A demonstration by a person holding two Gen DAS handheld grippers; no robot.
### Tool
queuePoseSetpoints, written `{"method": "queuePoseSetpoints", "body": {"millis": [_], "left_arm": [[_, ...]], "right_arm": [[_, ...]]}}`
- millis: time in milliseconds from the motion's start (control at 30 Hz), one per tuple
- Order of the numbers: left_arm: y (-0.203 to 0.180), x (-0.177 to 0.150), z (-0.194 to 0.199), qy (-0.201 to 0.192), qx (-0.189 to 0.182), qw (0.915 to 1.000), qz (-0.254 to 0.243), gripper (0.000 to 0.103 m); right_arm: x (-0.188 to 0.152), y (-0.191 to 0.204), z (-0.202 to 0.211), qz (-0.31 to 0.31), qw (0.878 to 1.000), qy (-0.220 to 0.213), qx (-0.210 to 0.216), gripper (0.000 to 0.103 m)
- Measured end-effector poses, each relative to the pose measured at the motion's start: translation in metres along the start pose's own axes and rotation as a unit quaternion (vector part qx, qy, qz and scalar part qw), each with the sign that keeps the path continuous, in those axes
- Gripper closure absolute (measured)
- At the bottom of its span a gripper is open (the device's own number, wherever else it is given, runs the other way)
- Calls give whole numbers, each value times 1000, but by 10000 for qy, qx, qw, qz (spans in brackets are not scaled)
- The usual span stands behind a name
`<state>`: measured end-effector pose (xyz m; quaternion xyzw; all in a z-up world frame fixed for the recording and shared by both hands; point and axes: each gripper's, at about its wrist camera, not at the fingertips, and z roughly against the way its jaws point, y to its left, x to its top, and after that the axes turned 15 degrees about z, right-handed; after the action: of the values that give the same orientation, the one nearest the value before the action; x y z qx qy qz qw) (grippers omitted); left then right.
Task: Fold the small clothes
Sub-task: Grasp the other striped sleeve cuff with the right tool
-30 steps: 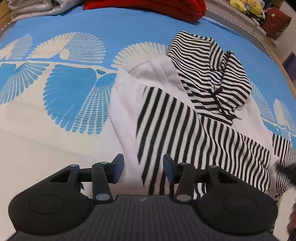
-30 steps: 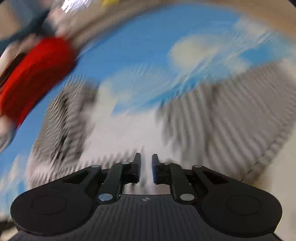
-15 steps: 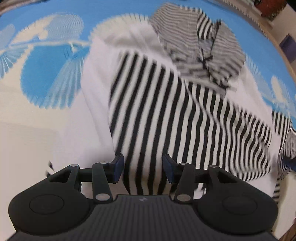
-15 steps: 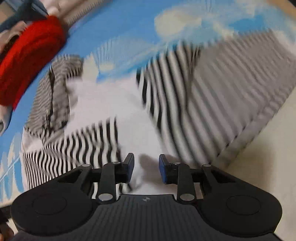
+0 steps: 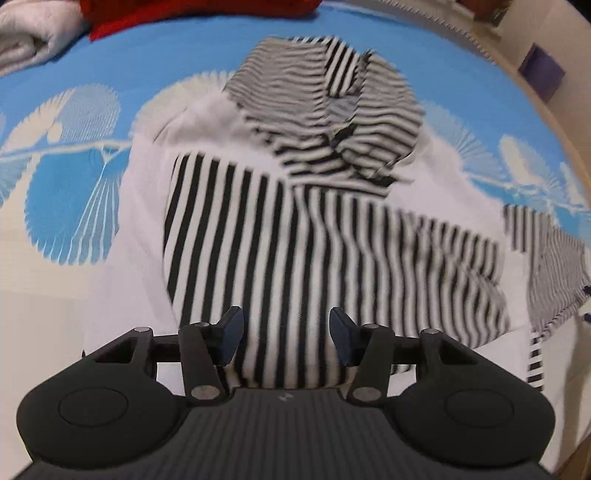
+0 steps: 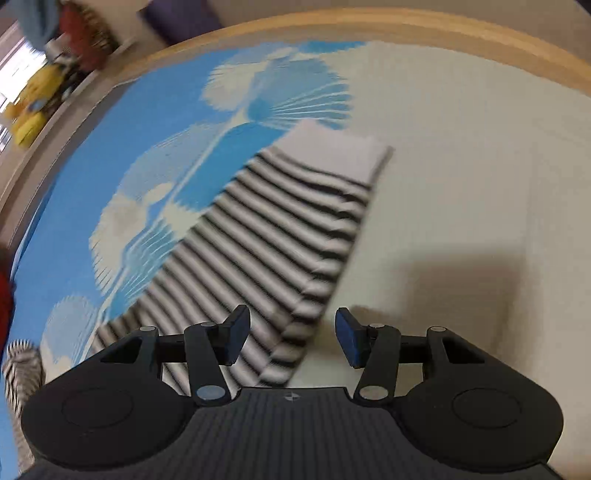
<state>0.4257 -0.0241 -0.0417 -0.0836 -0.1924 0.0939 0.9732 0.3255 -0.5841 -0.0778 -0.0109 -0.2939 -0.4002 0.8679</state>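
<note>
Since half a second ago both views have shifted: the left one takes in the whole hoodie again, while the right one has swung off its body onto one sleeve. Bed: blue cover with pale fan-leaf print toward the far side, plain cream toward the near side, wooden rim along the right edge. Hoodie: white with black stripes, lying flat across the middle of the bed, striped hood toward the far edge, a striped fold laid over its white front. Sleeve: stretched out toward the right edge, white cuff at its far end, lying partly on blue, partly on cream. Red fabric and a grey bundle: at the far left corner. Yellow toy: beyond the rim, blurred. Left gripper: fingers spread, nothing between them, over the hoodie's near hem. Right gripper: fingers spread, holding nothing, over the sleeve's near edge; whether either gripper touches cloth cannot be told.
</note>
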Motion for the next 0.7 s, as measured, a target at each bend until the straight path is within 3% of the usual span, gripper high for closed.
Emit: {"method": "queuePoseSetpoints", "body": {"millis": [100,300,367,433,500,700], "left_arm": [[-8,-1,5,-71,-33,9999,-108,46],[-12,-6,-1,-87,263,9989,-368,46],[-9,-6,1,-111,256,9989,-370,46],[-6,-5,2,-129,234,9991,-336,46],[-5,-4,3,-142,227,9992,-312,46],[-1,-3,4,-142,252,9991,-319,46]], "right_arm": [[2,-14,-10,-131,9999,22,-91,50],[11,-16,-18,-166,9993,-159,-301,50],[11,-13,-19,-111,9992,-197,-323,62],[10,-11,-20,-80,9995,-199,-252,97],[10,-8,-17,-44,9993,-277,-233,102],[14,17,18,144,9947,-917,-440,103]]}}
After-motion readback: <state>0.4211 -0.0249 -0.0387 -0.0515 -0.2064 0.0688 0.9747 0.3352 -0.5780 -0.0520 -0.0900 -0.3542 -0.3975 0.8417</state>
